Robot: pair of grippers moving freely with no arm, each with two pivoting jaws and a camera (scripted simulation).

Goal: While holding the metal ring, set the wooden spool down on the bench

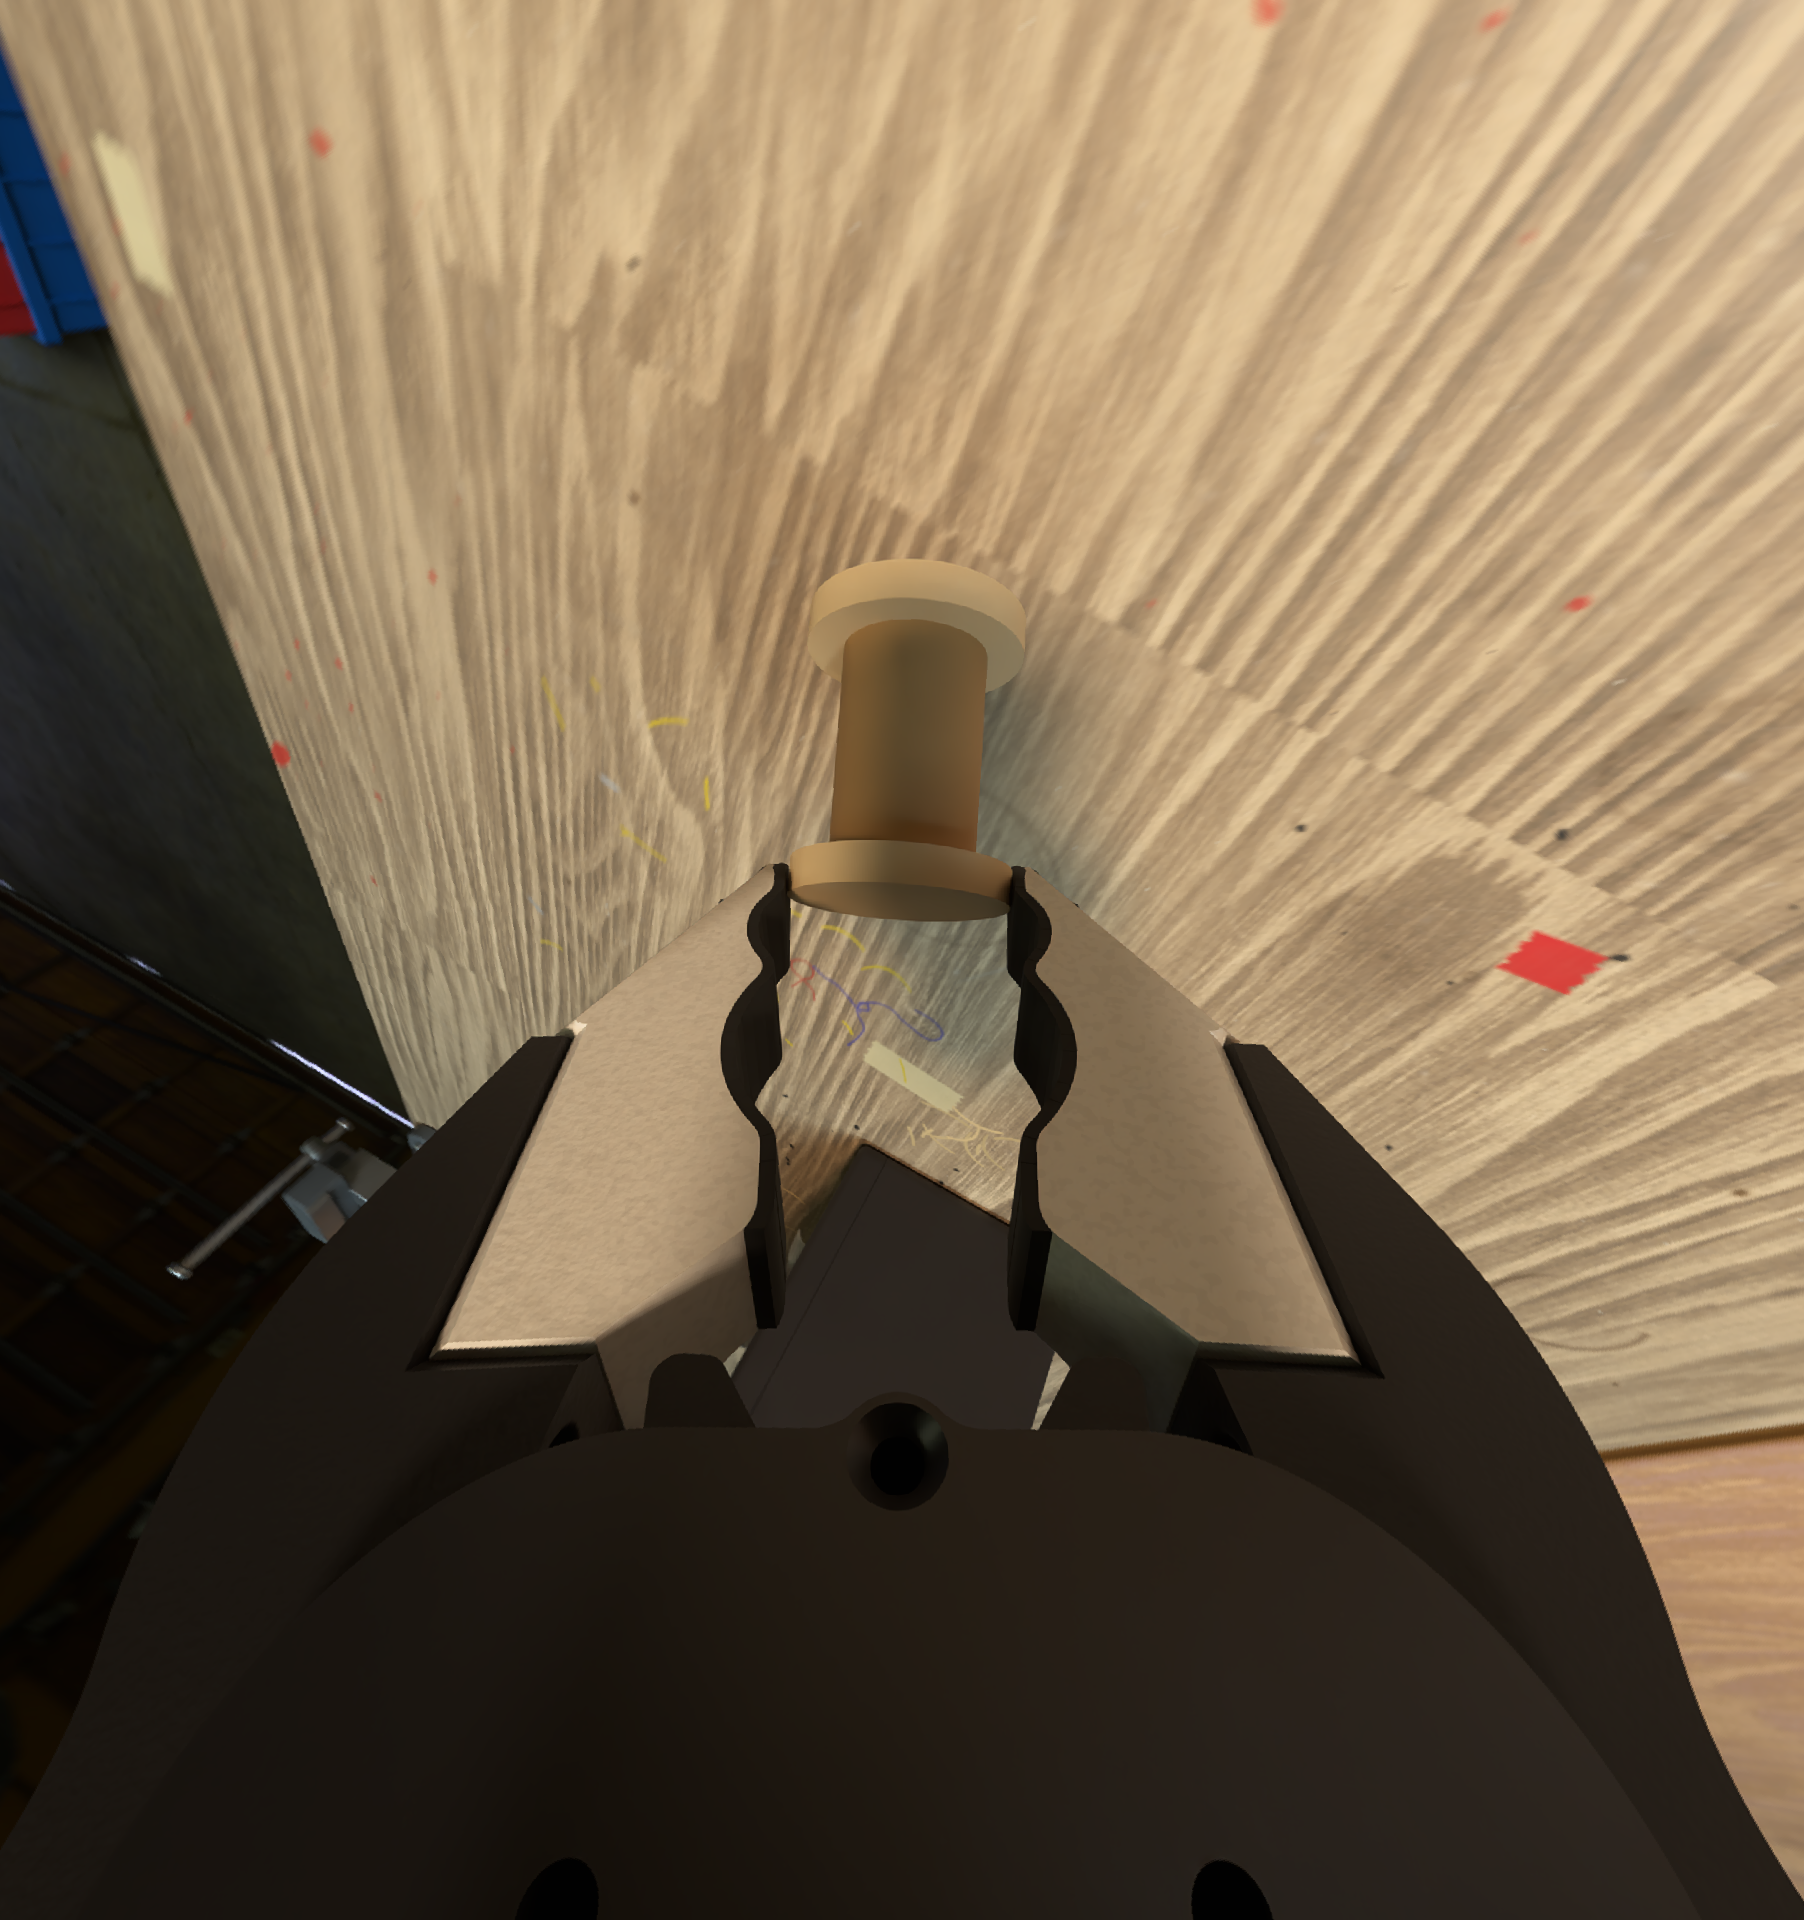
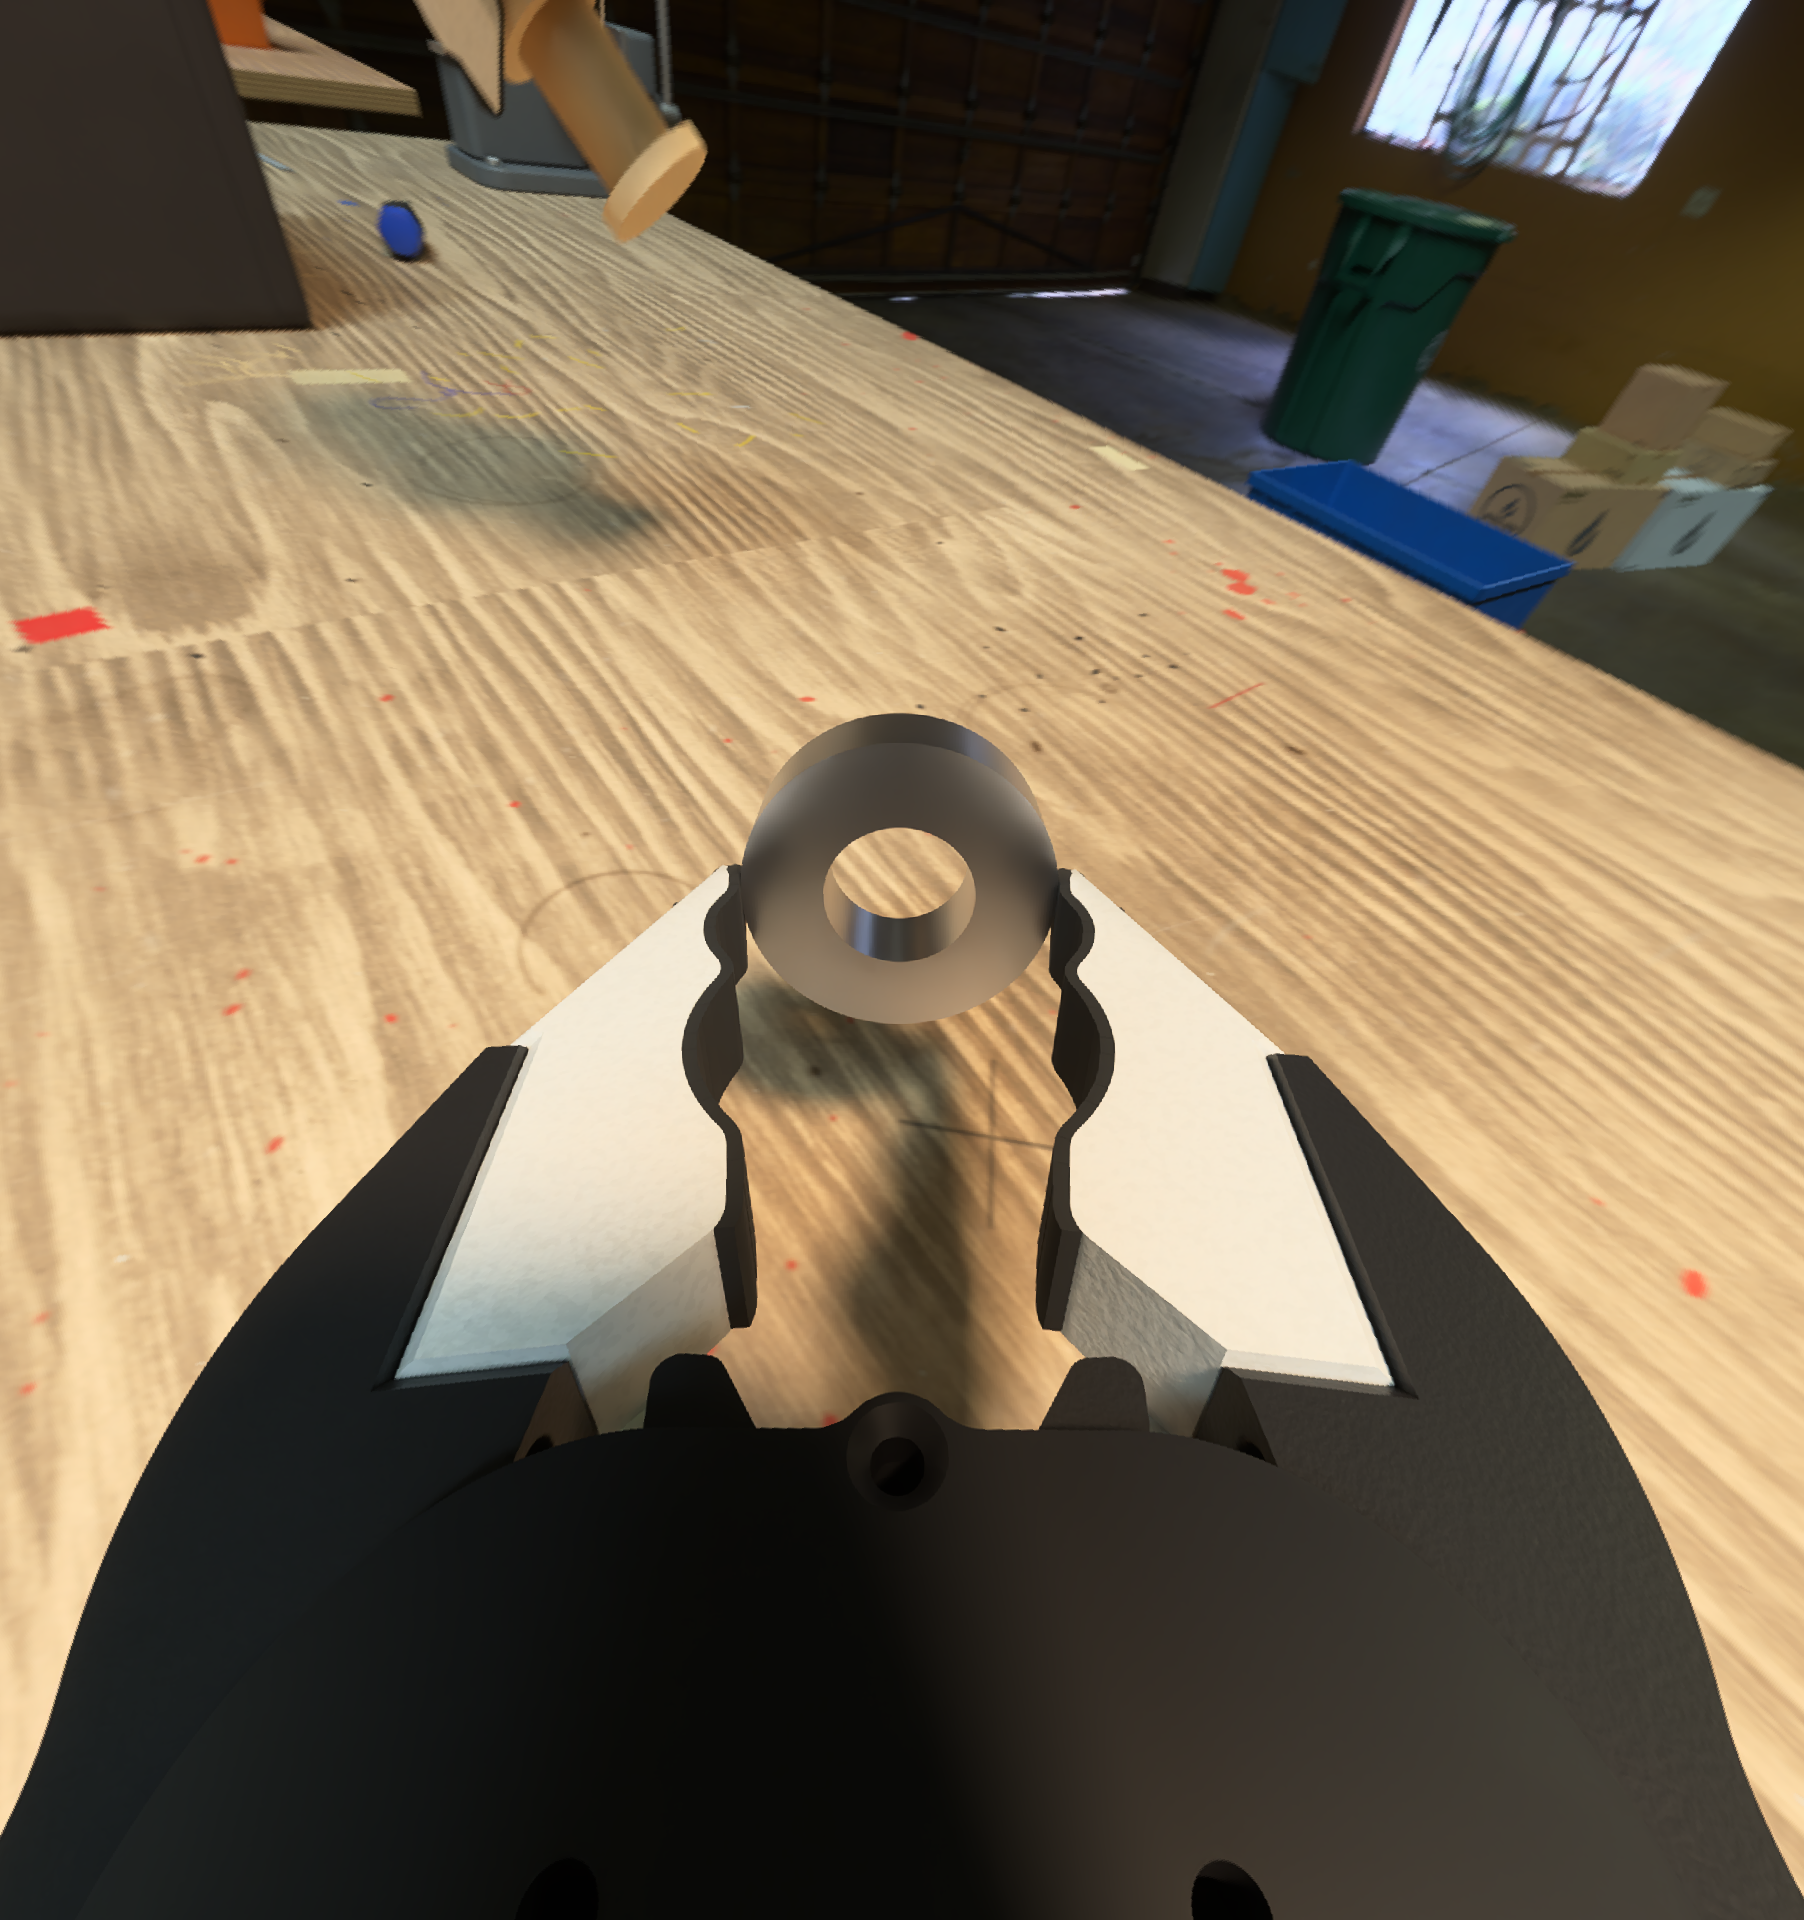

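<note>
In the left wrist view my left gripper (image 1: 900,894) is shut on the near flange of the wooden spool (image 1: 908,748), which points away from me toward the bench (image 1: 1293,416) and hangs above it. In the right wrist view my right gripper (image 2: 898,904) is shut on the metal ring (image 2: 804,935), a thick grey ring held on edge a little above the bench (image 2: 1293,935). The spool also shows in the right wrist view (image 2: 607,94) at the top left, tilted and in the air, with its shadow on the bench below.
A dark box (image 2: 98,166) stands on the bench at the far left, with a small blue object (image 2: 399,229) and a grey vise (image 2: 524,114) beyond it. Off the bench edge are a green bin (image 2: 1386,322), a blue tray (image 2: 1407,535) and cardboard boxes (image 2: 1625,468).
</note>
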